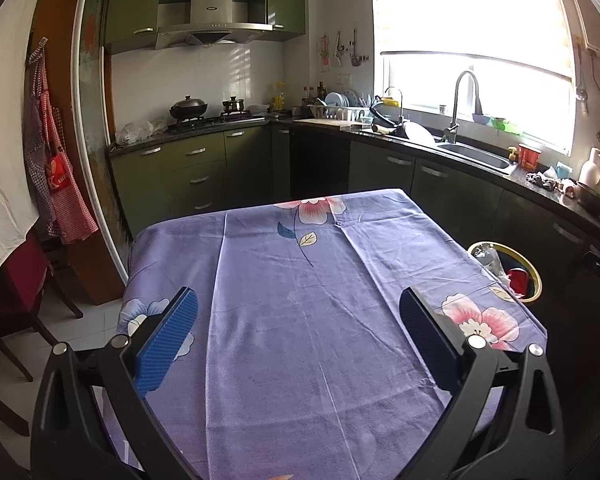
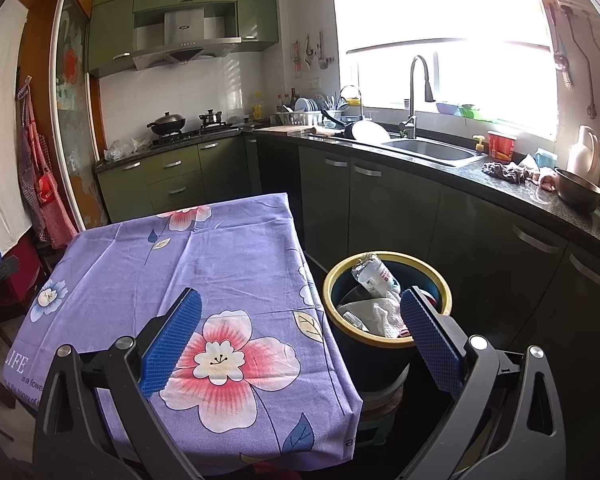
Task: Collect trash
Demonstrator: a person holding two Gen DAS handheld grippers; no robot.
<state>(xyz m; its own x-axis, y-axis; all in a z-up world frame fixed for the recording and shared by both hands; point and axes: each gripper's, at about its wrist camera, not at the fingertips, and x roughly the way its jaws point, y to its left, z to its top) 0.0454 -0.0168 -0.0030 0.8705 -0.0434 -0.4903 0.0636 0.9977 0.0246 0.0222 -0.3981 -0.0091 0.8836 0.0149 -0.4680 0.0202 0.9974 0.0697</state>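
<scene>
In the left wrist view, the left gripper (image 1: 300,320) hangs above the desk (image 1: 300,300), its jaws spread wide with nothing between them. The purple flowered cloth over the desk lies bare from edge to edge; no scrap or wrapper shows on it. Past the desk's right edge the yellow rim of the trash bin (image 1: 534,270) peeks out, with a clear plastic bottle (image 1: 488,258) and something red (image 1: 516,280) inside. Behind, the kitchen counter (image 1: 540,188) carries a sink (image 1: 476,154), dishes and a crumpled rag (image 1: 540,179), which look like household things, though I cannot say that none of them counts as trash. In the right wrist view, the right gripper (image 2: 300,320) sits over the near right corner of the desk (image 2: 172,248), its jaws likewise released and empty; one pad (image 2: 172,344) is over the cloth, the other over the trash bin (image 2: 384,342). The bin stands on the floor just beside the desk and holds the plastic bottle (image 2: 374,274) leaning against the rim, crumpled white paper (image 2: 380,312) and more beneath. Judging from this, the collecting seems essentially finished: the trash is in the bin, the desk shows nothing left to pick up, and at most a last check of the surroundings remains.
</scene>
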